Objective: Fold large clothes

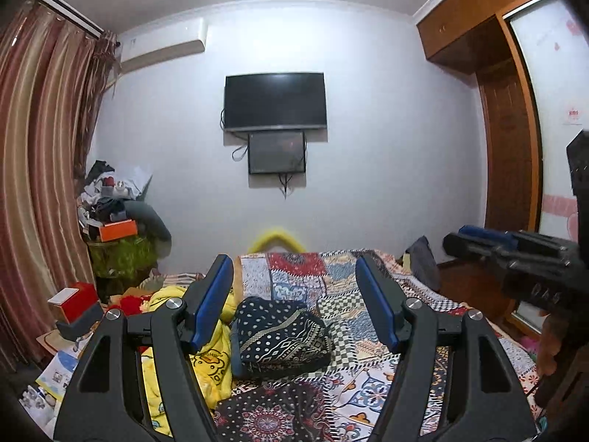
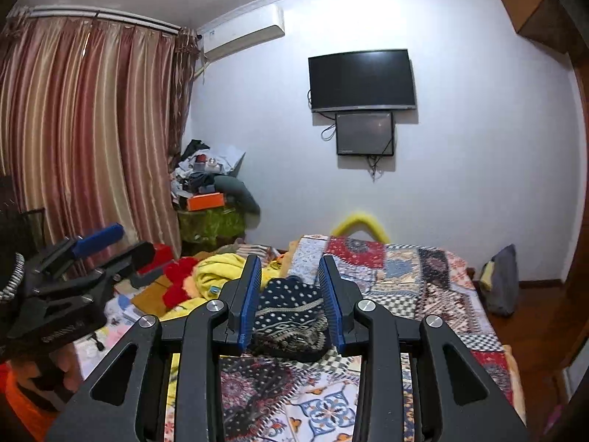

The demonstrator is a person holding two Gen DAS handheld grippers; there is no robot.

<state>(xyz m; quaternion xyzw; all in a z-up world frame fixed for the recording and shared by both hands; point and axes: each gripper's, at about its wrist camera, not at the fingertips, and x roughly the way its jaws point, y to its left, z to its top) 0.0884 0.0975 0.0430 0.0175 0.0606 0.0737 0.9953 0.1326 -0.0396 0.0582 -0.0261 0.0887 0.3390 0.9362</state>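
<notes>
A folded dark blue garment with white dots and patterned bands (image 1: 281,335) lies on the patchwork bedspread (image 1: 371,372); it also shows in the right wrist view (image 2: 291,313). My left gripper (image 1: 294,269) is open wide and empty, held above and in front of the garment. My right gripper (image 2: 291,269) is open with a narrower gap, empty, raised above the garment. The right gripper also shows at the right edge of the left wrist view (image 1: 478,241). The left gripper shows at the left of the right wrist view (image 2: 106,241).
A yellow blanket (image 1: 184,350) and red cloth (image 2: 178,276) lie at the bed's left side. Boxes and papers (image 1: 73,309) sit left of the bed. A cluttered stand (image 2: 210,202) is by the curtain (image 2: 84,129). A wardrobe (image 1: 508,110) stands right.
</notes>
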